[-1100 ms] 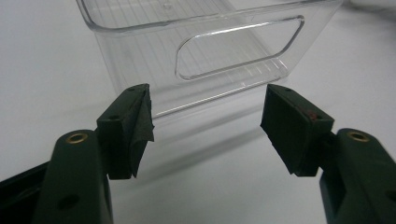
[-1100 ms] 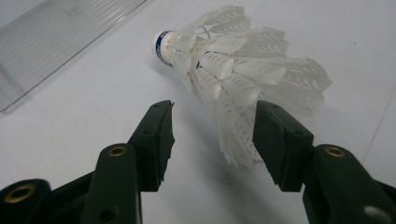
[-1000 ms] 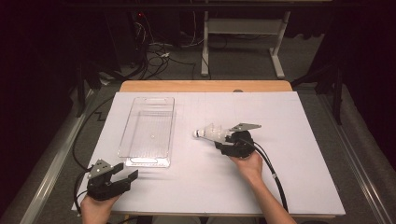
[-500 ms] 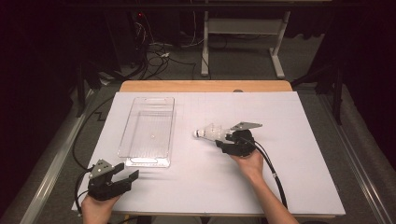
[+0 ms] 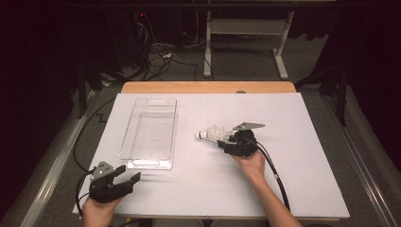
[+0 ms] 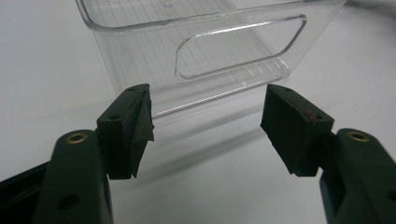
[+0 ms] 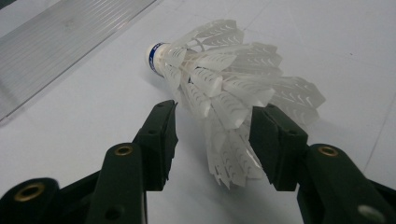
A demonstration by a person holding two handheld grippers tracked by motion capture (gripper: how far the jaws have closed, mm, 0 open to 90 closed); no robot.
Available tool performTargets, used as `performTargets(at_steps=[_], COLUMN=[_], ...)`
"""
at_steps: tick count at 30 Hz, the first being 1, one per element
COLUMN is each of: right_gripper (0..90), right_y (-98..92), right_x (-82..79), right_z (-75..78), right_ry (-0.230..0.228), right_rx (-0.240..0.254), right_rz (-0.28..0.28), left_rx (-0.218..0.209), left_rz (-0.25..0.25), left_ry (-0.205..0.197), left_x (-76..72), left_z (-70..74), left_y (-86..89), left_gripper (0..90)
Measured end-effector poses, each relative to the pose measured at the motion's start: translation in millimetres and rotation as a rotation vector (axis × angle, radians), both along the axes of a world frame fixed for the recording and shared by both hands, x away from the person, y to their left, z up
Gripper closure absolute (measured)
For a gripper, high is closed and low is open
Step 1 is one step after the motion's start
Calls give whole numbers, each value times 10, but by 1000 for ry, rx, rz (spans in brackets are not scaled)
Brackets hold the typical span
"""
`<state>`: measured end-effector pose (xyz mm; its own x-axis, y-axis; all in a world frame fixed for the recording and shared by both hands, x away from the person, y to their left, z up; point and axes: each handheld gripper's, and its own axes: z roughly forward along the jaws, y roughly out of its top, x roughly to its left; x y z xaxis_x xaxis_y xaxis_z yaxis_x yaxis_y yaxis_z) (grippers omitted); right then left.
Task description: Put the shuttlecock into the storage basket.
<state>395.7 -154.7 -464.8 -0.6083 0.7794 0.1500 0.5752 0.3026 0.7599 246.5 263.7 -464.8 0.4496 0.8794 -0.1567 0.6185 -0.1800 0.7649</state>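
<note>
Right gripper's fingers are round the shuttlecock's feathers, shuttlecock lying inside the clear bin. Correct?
Not quite. The shuttlecock lies on the white table, to the right of the clear bin and apart from it, as the high view shows. The rest holds: the right gripper has its fingers either side of the feather skirt, and they have just been closing.

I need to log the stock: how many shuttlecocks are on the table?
1: the shuttlecock lies on the white table, right of the clear bin, with its feathers between the right gripper's jaws.
</note>
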Motion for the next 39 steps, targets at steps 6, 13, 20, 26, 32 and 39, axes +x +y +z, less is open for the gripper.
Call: performTargets(at_steps=[6, 13, 20, 26, 32, 39], right_gripper=[519, 521, 546, 588, 628, 713], right_y=[-2, 69, 144, 142, 155, 181], right_x=[29, 60, 92, 115, 130, 140], right_z=[17, 17, 2, -22, -42, -35], right_ry=[4, 13, 25, 45, 57, 63], right_rx=[-2, -7, -15, -18, -24, -38], right_rz=[2, 21, 33, 34, 35, 37], left_rx=[1, 2, 6, 7, 9, 0], left_rz=[-1, -2, -4, -6, -6, -8], left_ry=[-1, -4, -4, -3, -4, -4], left_x=[-3, -7, -11, -8, -10, -12], left_z=[2, 3, 5, 4, 5, 4], left_y=[-2, -3, -5, -7, -7, -3], left_gripper=[344, 344, 344, 344, 344, 344])
